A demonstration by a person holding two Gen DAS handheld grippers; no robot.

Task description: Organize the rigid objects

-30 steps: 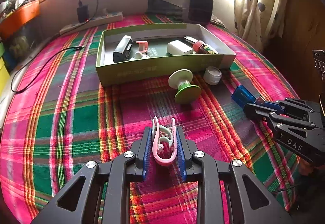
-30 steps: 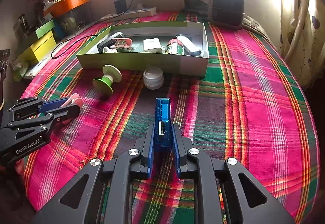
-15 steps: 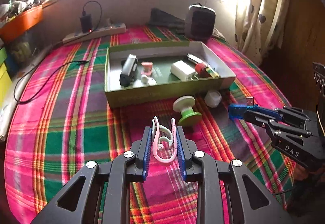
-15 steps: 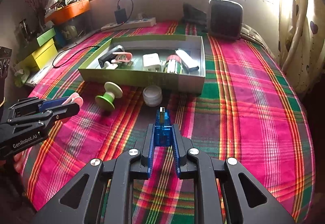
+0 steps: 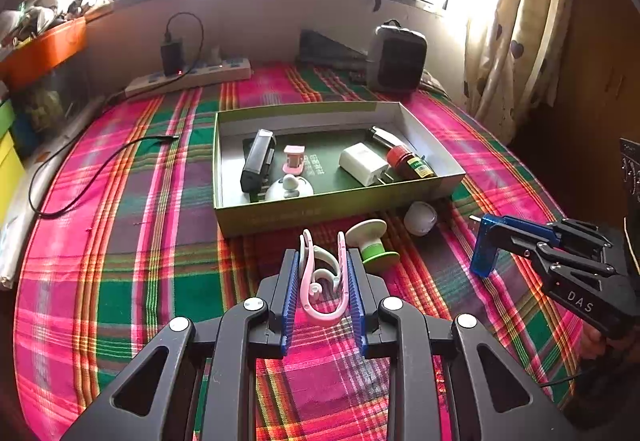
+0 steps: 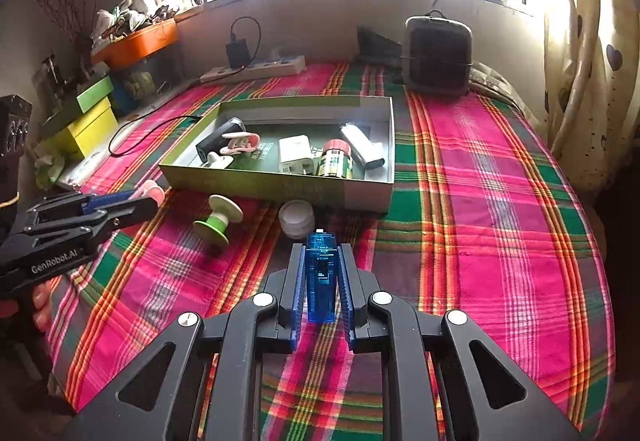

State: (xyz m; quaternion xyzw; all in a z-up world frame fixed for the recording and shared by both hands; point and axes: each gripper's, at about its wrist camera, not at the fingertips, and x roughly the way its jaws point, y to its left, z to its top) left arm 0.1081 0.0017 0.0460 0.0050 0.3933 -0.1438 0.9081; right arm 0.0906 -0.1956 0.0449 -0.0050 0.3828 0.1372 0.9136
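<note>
My left gripper is shut on a pink and white clip, held above the plaid cloth short of the green box. My right gripper is shut on a blue translucent USB device, also lifted; it shows in the left wrist view at the right. The box holds a black device, a white charger, a red-capped bottle, a pink clip and a white lighter. A green and white spool and a white round jar lie in front of it.
A power strip with a plugged charger and a dark heater stand at the back. A black cable trails on the left. Yellow-green boxes and an orange tray are at the left; curtain at the right.
Both grippers have lifted and drawn back from the cloth with their objects. The blue USB device has come off the bed and now stands upright in the right gripper.
</note>
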